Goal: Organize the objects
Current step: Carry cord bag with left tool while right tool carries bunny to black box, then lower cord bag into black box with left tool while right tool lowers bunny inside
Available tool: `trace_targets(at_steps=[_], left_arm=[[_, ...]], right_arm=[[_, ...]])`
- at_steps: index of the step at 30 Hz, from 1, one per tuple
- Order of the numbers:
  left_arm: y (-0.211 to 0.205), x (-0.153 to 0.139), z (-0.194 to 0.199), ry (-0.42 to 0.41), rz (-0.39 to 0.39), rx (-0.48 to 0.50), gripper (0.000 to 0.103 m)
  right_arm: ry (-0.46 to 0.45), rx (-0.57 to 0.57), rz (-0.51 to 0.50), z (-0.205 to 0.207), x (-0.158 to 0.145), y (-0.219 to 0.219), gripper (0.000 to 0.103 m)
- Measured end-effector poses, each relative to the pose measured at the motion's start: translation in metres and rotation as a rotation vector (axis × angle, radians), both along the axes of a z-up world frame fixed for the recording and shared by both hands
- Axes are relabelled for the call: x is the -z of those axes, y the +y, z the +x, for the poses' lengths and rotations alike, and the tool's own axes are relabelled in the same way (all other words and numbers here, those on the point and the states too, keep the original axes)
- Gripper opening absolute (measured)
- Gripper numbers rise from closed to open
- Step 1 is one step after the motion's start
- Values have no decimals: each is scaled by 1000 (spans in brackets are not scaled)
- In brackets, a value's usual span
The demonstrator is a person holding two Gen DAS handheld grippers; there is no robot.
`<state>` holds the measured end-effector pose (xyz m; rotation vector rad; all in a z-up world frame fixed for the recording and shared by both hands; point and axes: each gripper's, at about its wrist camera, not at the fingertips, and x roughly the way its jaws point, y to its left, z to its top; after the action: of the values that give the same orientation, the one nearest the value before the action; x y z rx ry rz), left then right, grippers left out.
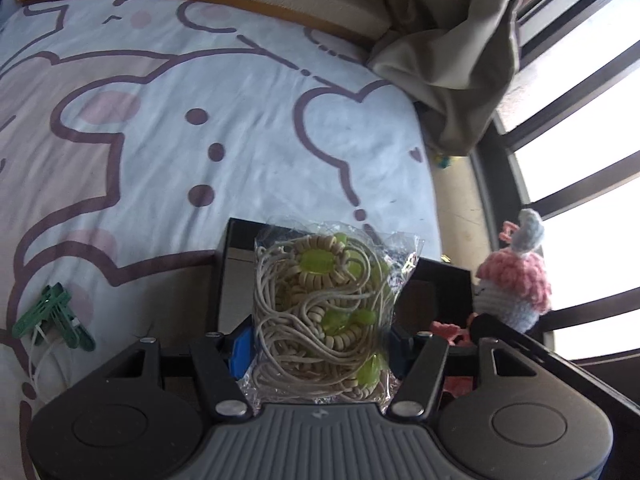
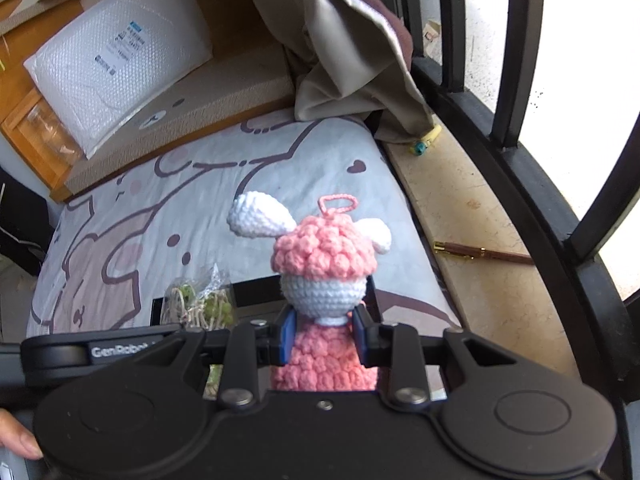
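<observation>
Far over on my left, on the cartoon-printed bedsheet (image 1: pixel 168 80), lies a green clothes peg (image 1: pixel 54 316) with a thin white cord (image 1: pixel 40 354) trailing from it toward the near edge. Next along, my left gripper (image 1: pixel 322 336) is clamped on a clear plastic bag of beaded cord (image 1: pixel 326 312): the blue pads (image 1: pixel 240 346) press its sides, and the bag stands upright between the fingers, stuffed with pale cord, small ring beads and green beads. It hangs just above a black open box (image 1: pixel 236 236) that sits on the sheet, the box's rim showing behind and on both sides of the bag.

Further right, my right gripper (image 2: pixel 323 338) is closed on a crocheted doll (image 2: pixel 324 276). The pads pinch it at the top of its pink body, just under the pale blue head; the head carries a bumpy pink cap, two white ears and a little pink loop on top. From the left wrist view the doll stands beside the box's right rim, against the bright window. At the lower left of the right wrist view a fingertip of my hand (image 2: pixel 18 442) shows beside the tool.

Right of the bed, a stone window ledge (image 2: pixel 460 216) runs along black window bars (image 2: pixel 508 92). A brown pen (image 2: pixel 486 253) with gold trim lies on it, and a beige curtain (image 2: pixel 352 40) hangs down to the ledge's far end.
</observation>
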<state>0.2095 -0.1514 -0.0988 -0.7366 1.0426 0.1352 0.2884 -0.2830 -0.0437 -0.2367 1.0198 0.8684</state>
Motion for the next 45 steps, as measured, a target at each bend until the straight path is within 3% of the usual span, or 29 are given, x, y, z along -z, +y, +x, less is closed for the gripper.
trace_targets(at_steps=[3,5,9,11,18,24,29,34,40,45], left_arm=[[-1,3,2,7,-8,-6,66],[-3,1,3,4,-19,11,75],[0,-4,0,19,-35,-6,76],[4,-8,-3,20,-41,-34,84],[22,-20,-15,-22,-115,-99,84],[31,-35,-19,-64,-25,-120,84],[47,-23,-20,-22,2,-136,84],[57,-9,-19,22,17,-129,84],[62,-2,-16,44,24,-117,84],[58,2,-12,57,29,-90,84]], right_arm=[[-3,-6,-1,0,2,3,30],[-9,-7,6,-1,3,4,30],[-14,-10,39,-1,2,6,31],[6,9,64,3,2,5,31],[-9,5,-35,2,14,13,31],[-11,-76,-123,-12,31,29,31],[-54,-105,-237,-19,49,43,31],[-28,-105,-255,-19,57,52,30],[59,-196,-220,-36,57,69,30],[83,-186,-234,-32,61,70,30]])
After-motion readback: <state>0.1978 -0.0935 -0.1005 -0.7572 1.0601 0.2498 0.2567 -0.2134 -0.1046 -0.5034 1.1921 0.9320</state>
